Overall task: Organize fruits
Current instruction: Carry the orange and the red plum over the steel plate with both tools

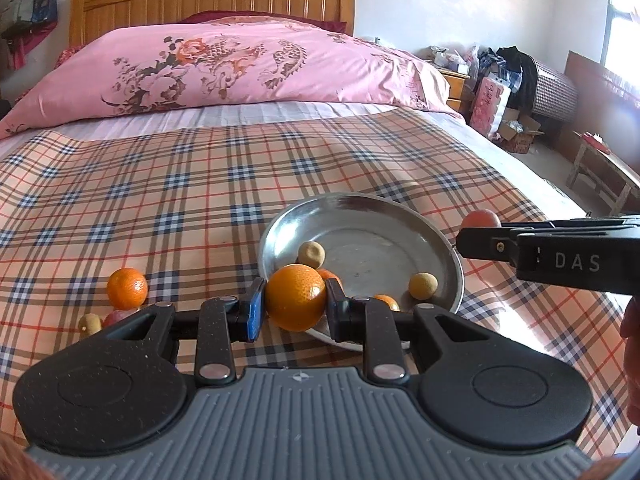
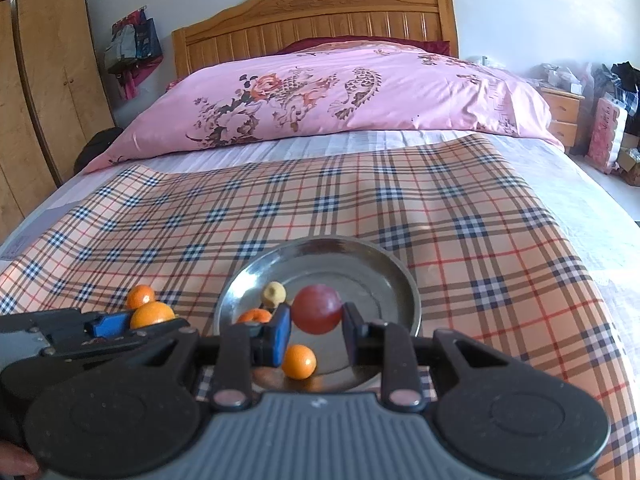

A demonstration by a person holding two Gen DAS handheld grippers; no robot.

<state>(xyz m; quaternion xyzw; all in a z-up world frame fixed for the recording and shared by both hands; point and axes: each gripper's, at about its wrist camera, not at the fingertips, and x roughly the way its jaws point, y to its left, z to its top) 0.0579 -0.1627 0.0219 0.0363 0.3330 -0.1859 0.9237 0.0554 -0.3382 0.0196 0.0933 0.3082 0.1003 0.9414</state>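
My left gripper [image 1: 296, 300] is shut on a large orange [image 1: 295, 297], held just over the near left rim of the metal plate [image 1: 360, 208]. My right gripper [image 2: 316, 322] is shut on a red round fruit [image 2: 317, 309], held above the plate [image 2: 392, 264]. The plate holds two tan longans [image 1: 311, 254] [image 1: 423, 286] and small oranges [image 1: 387, 303] [image 2: 298, 361]. Left of the plate on the plaid cloth lie another orange [image 1: 127, 288], a small tan fruit [image 1: 89, 323] and a reddish fruit [image 1: 120, 316], partly hidden by my left gripper.
The plaid cloth [image 2: 480, 240] covers the near half of a bed. A pink floral quilt [image 2: 340, 92] lies at the far end by the wooden headboard [image 2: 320, 16]. A wardrobe [image 2: 48, 80] stands on the left; a nightstand [image 2: 564, 116] and boxes stand on the right.
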